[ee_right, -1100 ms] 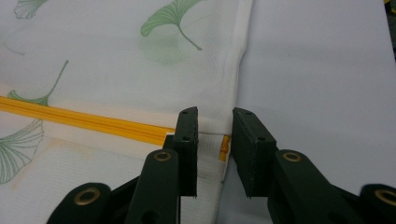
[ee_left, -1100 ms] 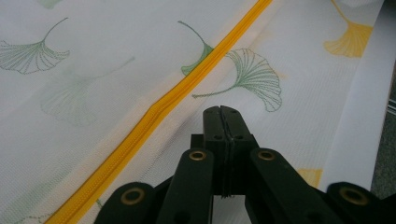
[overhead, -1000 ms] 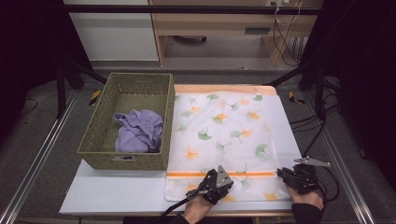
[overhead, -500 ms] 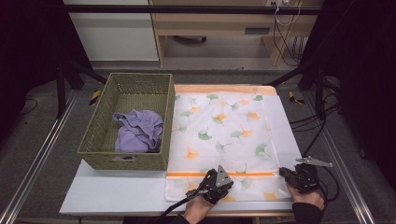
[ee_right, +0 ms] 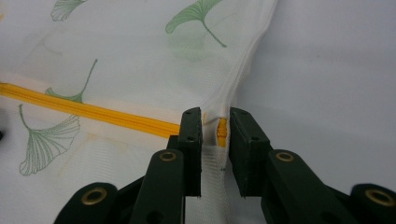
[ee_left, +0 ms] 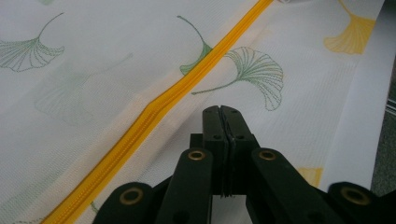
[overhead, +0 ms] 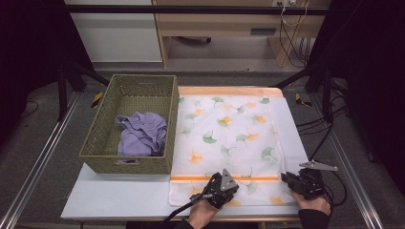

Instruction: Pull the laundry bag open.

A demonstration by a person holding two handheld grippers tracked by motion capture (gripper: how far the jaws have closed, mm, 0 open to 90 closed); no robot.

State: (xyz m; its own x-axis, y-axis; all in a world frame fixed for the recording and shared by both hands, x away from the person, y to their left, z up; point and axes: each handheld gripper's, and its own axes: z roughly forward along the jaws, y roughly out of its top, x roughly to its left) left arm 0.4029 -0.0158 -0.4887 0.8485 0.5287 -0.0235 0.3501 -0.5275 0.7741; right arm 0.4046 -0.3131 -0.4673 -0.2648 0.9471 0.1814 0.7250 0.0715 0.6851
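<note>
White mesh laundry bag (overhead: 229, 143) flat on desk (overhead: 119, 195), near front right corner. Left gripper (ee_left: 220, 112) jaws together beside orange zipper (ee_left: 154, 112). Right gripper (ee_right: 215, 128) jaws just opened wider, straddling zipper end at bag edge, not pinching.

I worked at a white rectangular tabletop (overhead: 119, 198) that filled the lower middle of the high view. Grey carpeted floor (overhead: 43, 157) spread on both sides of it, crossed by slanting silver metal rails (overhead: 28, 179) at lower left and lower right. At the top centre stood a pale wooden bench-like piece of furniture (overhead: 224, 24), with a white cabinet panel (overhead: 114, 33) to its left. Black cables (overhead: 291, 33) hung at upper right, and more trailed over the floor at the right edge. Both upper corners lay in deep shadow; the middle was evenly lit.
</note>
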